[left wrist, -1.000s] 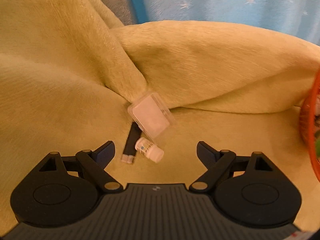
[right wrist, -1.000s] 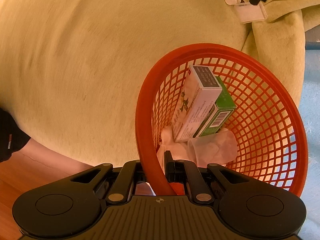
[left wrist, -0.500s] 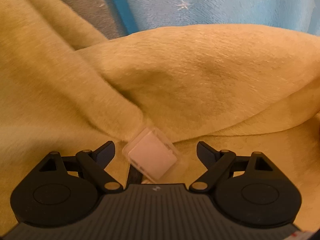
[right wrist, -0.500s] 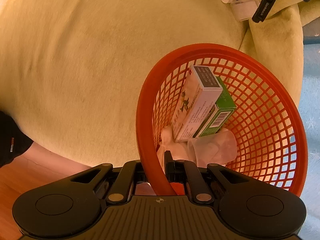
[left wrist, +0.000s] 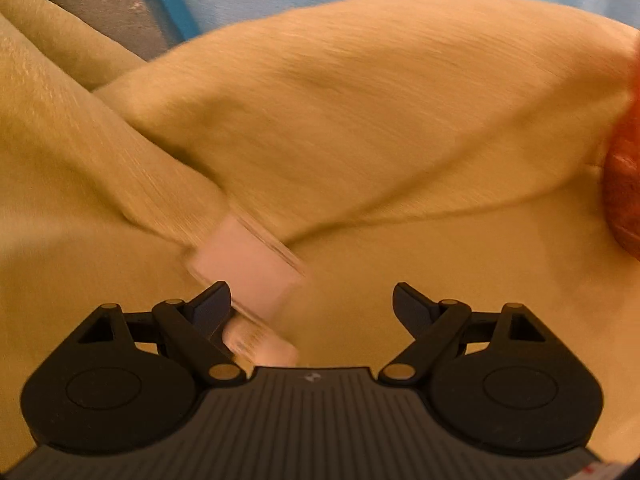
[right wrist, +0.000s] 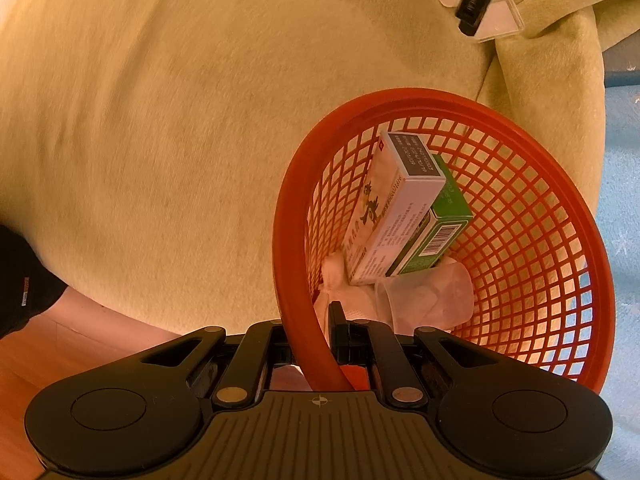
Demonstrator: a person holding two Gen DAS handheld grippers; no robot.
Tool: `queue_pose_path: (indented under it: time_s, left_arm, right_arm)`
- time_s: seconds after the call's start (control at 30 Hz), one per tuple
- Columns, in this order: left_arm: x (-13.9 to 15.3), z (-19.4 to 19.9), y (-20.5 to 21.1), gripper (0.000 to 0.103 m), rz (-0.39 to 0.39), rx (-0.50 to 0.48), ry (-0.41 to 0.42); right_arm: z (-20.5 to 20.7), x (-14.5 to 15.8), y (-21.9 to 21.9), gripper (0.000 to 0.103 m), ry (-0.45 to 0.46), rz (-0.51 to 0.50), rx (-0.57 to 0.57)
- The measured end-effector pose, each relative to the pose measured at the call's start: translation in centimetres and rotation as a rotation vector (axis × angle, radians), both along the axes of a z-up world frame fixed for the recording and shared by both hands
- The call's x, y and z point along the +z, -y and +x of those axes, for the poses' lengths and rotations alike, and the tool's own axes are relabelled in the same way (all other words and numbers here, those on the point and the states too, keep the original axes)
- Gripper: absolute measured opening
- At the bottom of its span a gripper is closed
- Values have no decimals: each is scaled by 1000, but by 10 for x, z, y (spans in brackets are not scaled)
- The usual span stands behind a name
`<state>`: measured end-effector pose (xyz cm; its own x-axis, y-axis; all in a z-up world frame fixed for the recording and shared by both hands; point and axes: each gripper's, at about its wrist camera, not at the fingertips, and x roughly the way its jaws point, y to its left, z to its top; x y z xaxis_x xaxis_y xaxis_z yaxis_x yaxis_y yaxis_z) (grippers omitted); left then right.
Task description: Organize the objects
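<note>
Blanket fold behind clear case, left hand-held gripper spread, right pinching basket rim.

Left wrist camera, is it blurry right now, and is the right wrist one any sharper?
Left wrist view: motion blur smears the clear plastic case, the yellow blanket and the basket edge at far right, while the open left gripper stays crisp. Right wrist view: sharp, box print readable inside the orange basket, its rim pinched by the right gripper; warm orange cast, fisheye bending in both.
</note>
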<state>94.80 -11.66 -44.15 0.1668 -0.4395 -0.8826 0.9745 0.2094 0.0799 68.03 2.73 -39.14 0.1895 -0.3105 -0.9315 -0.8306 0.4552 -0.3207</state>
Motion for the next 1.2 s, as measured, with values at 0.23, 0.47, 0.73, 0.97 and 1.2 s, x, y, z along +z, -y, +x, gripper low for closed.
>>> queue_pose_path:
  time_s: [0.23, 0.47, 0.73, 0.97, 1.2]
  left_arm:
    - [1, 1, -4, 85, -10, -5, 78]
    - [-9, 27, 18, 86, 18, -16, 101]
    - [-23, 31, 31, 86, 65, -64, 102]
    - [-21, -13, -8, 86, 73, -107, 6]
    - [-24, -11, -13, 86, 11, -5, 28]
  right_arm:
    - [3, -3, -1, 4, 5, 7, 7]
    - [6, 1, 6, 4, 6, 18, -27]
    - [8, 4, 7, 4, 6, 21, -41]
    - [1, 4, 3, 4, 6, 25, -28]
    - [0, 2, 3, 4, 10, 26, -22]
